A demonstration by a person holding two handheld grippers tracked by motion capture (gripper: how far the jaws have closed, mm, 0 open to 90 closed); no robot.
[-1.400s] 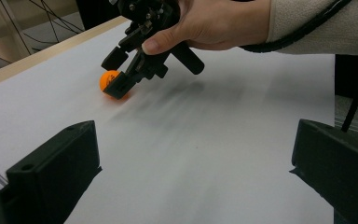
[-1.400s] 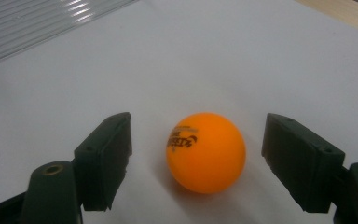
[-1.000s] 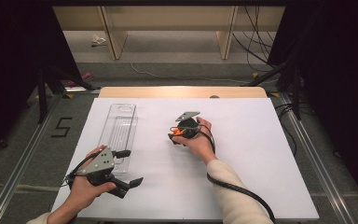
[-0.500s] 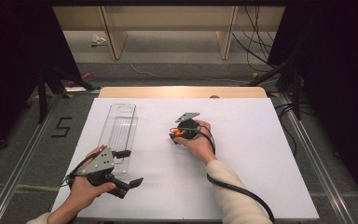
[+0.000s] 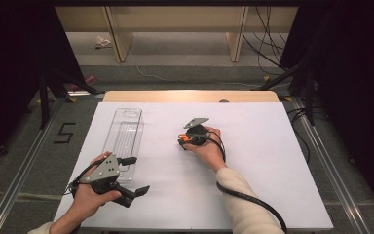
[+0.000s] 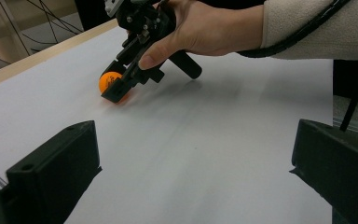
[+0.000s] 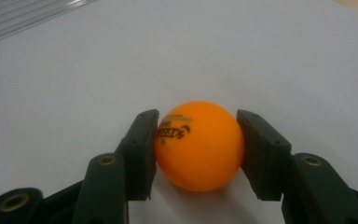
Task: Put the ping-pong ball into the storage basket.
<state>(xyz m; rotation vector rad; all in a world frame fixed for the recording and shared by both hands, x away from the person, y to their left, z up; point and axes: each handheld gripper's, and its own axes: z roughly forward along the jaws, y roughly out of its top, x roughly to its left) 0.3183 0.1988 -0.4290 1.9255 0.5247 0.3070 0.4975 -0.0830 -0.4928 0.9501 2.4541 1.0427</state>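
Nearest to us, low on the white table (image 5: 272,161), our left gripper (image 5: 135,175) rests with its jaws spread wide and nothing between them; in the left gripper view we see bare tabletop between the two black jaws. Farther out, near the middle of the table, our right gripper (image 5: 184,141) has just been closing, and its jaws now clamp the orange table-tennis ball (image 7: 198,144), one pad on each side of it. The ball sits on the table surface, and in the left gripper view it peeks out orange (image 6: 109,81) behind the right gripper's tips. Beyond our left hand (image 5: 90,195), the clear plastic tray (image 5: 126,129) lies lengthwise toward the far edge, well apart from the ball.

We judge the risk to be in the grip itself. The ball is smooth, round and light, and the pads meet it only along a narrow band; if we lift with the jaws tilted, or squeeze off its middle, it could squirt out and roll across the table. If the ball is bound for the tray, the tray looks light, so a knock from either gripper could shove it.

We cannot see the underside of the ball, so whether it has left the table is unclear. The print on it is too small to read. The tray's contents, if any, are hard to make out through the clear plastic.
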